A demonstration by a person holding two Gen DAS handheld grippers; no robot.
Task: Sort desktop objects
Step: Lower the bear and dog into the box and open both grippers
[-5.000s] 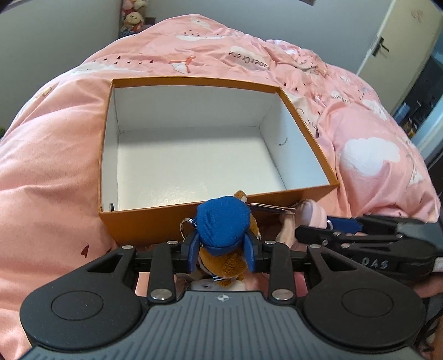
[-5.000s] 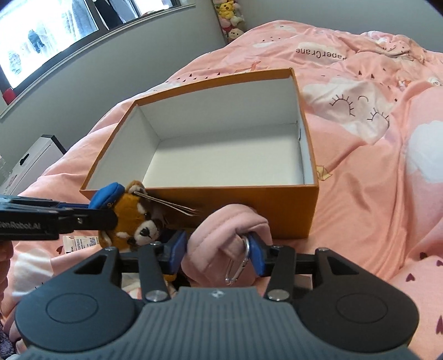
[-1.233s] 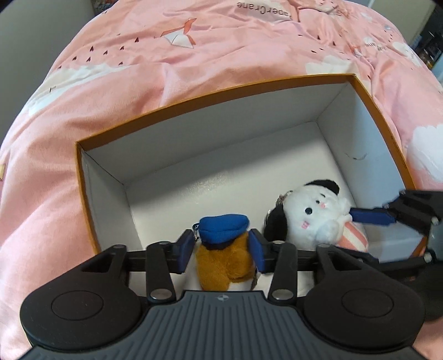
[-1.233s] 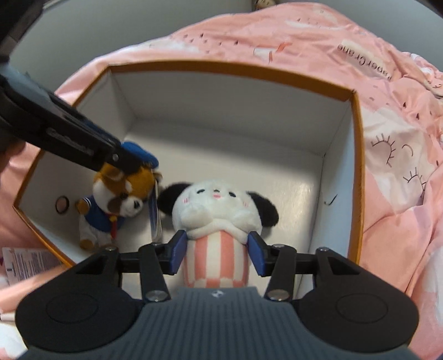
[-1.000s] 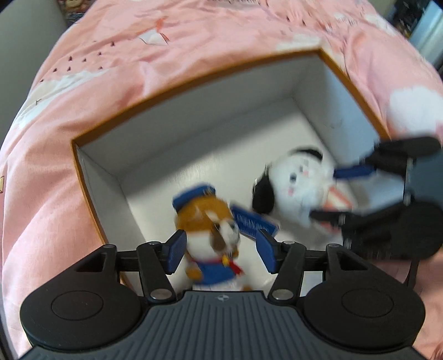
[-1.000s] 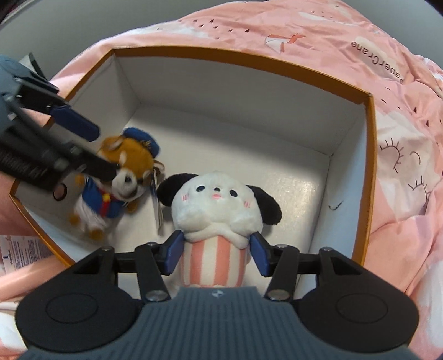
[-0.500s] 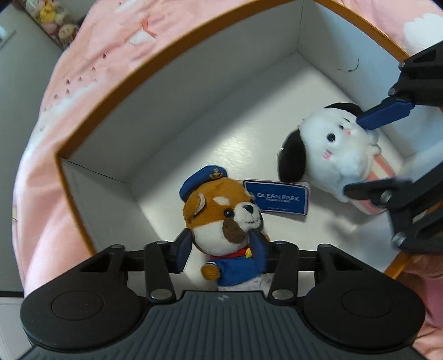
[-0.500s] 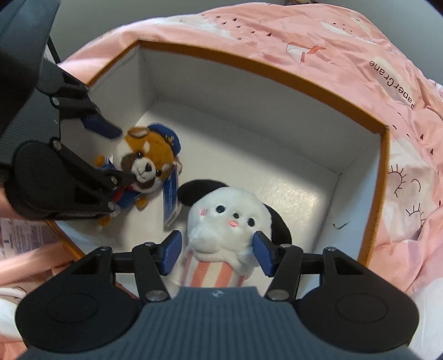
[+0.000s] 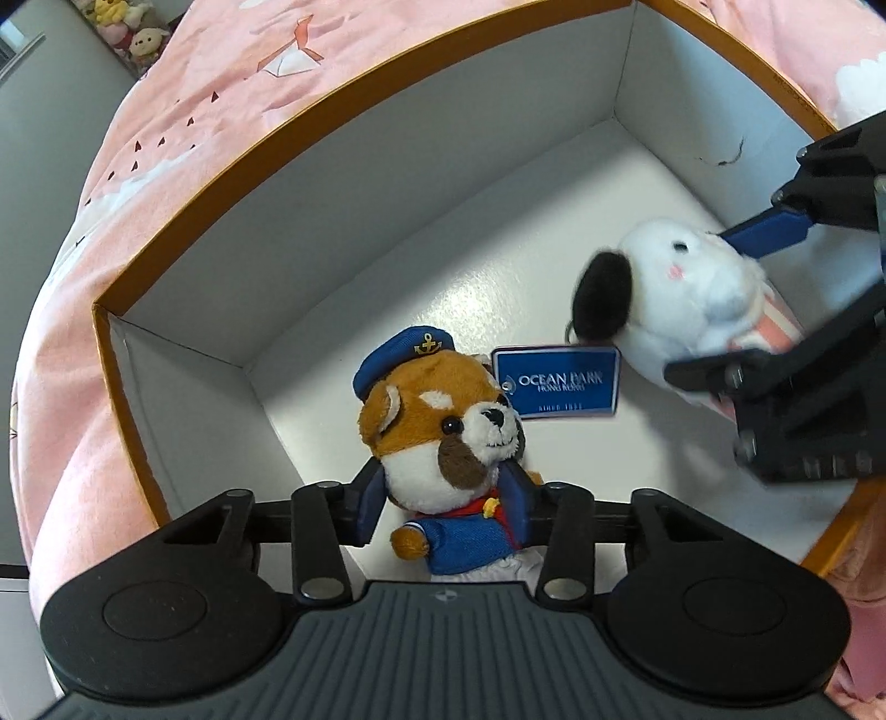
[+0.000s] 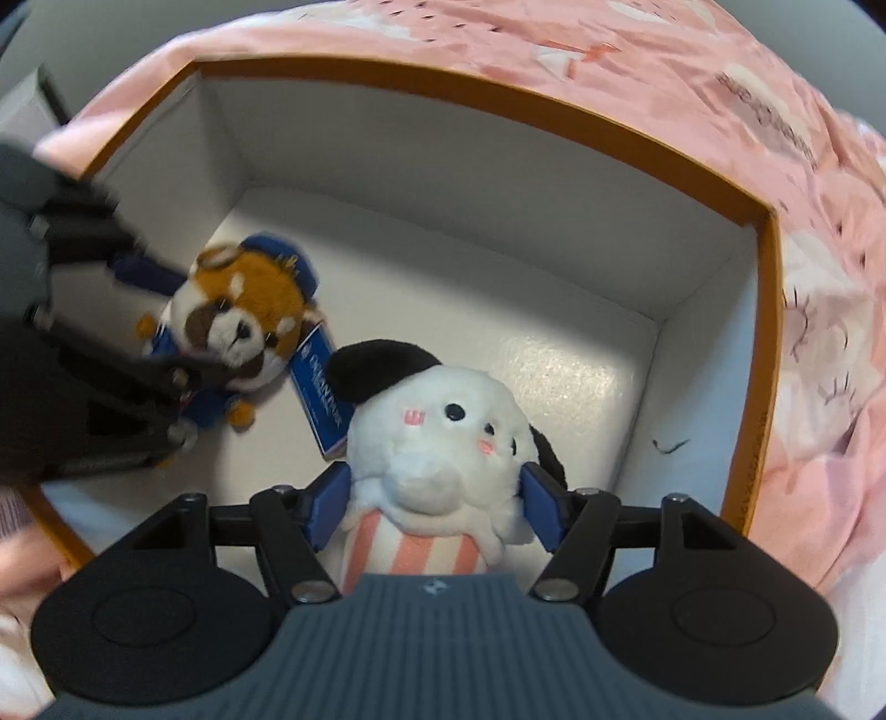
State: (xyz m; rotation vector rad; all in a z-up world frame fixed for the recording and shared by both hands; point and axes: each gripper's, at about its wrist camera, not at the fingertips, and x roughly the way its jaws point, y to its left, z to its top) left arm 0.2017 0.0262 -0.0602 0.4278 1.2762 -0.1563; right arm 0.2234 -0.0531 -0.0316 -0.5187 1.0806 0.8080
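Note:
An orange box (image 9: 332, 105) with white inner walls lies on the bed. On its floor lies a red panda plush (image 9: 437, 421) in a blue sailor cap, with a blue tag (image 9: 554, 382) beside it. My left gripper (image 9: 443, 504) points down over it, its jaws closing, and both pads touch the plush's sides. To the right lies a white dog plush (image 10: 443, 443) with black ears and a pink striped body. My right gripper (image 10: 434, 509) straddles it with its jaws opening wide. Each view shows the other gripper blurred at its edge.
The pink duvet (image 9: 194, 111) surrounds the box (image 10: 498, 94) on all sides. The far half of the box floor (image 10: 498, 332) is bare. Small plush toys (image 9: 127, 27) sit in the room's far corner.
Both plushes went from in front of the box onto its floor. The left jaws let the panda drop face up, then narrowed on it. The right jaws widened round the dog.

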